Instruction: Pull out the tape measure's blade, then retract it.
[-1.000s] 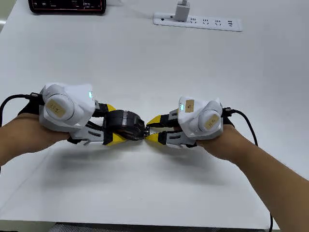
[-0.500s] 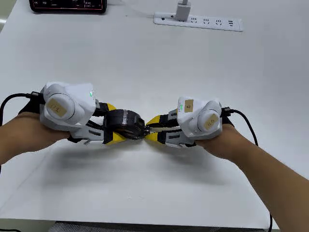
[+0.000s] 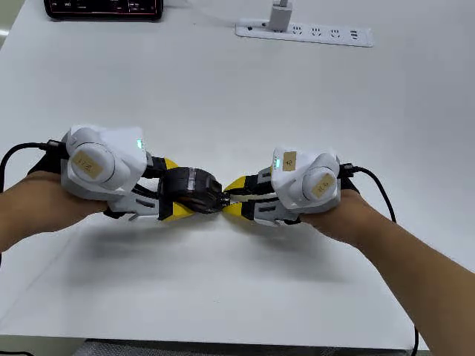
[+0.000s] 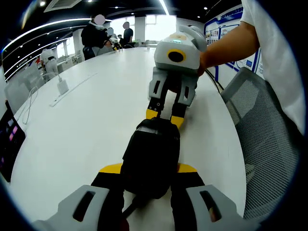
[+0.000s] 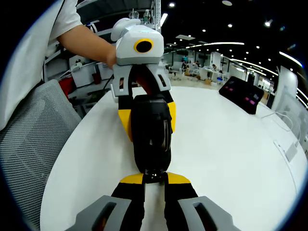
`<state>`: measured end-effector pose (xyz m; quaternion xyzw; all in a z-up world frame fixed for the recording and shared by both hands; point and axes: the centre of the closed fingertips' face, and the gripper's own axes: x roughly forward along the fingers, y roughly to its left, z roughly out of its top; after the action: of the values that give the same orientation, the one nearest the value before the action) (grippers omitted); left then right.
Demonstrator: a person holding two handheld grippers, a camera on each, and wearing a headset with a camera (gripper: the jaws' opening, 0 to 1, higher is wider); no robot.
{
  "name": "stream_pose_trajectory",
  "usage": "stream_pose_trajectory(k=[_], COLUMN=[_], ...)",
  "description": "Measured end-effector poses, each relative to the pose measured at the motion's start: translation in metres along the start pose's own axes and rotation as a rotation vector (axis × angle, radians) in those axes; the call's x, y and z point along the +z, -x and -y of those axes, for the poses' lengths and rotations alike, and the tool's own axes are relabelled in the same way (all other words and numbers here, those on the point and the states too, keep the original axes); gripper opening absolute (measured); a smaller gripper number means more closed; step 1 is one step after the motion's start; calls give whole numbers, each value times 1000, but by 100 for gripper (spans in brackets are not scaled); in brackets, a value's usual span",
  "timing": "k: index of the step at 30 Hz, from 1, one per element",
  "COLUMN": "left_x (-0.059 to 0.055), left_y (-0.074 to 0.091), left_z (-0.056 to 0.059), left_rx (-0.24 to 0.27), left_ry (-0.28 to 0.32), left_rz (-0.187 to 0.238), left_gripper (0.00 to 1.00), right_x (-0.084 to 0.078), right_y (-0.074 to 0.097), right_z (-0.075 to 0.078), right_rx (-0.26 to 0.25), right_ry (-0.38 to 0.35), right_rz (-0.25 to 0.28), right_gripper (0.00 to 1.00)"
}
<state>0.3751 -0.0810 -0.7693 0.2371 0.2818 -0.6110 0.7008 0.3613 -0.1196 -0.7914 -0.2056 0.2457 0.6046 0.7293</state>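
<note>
Tape measure (image 3: 191,189) is half buried here: the left gripper (image 3: 175,190) has its jaws over both flanks of the case, and in the left gripper view the near end drops out of sight between them. The blade tip (image 5: 155,174) is pinched inside the right gripper (image 5: 155,179), too small to make out its shape. In the head view, the top edge slices through the dark device (image 3: 104,7) and the charger (image 3: 280,10). The right forearm (image 3: 415,271) runs off the corner.
</note>
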Motion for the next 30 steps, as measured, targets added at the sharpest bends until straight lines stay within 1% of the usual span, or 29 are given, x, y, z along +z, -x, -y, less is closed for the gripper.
stream_pose_trajectory(k=[30], left_x=[0], left_y=[-1], left_z=[0], left_rx=[-5], left_ry=[-4], left_rz=[-2], left_gripper=[32], right_x=[0], right_y=[0], right_z=[0], right_rx=[3], right_ry=[22], right_rz=[0], right_gripper=[10])
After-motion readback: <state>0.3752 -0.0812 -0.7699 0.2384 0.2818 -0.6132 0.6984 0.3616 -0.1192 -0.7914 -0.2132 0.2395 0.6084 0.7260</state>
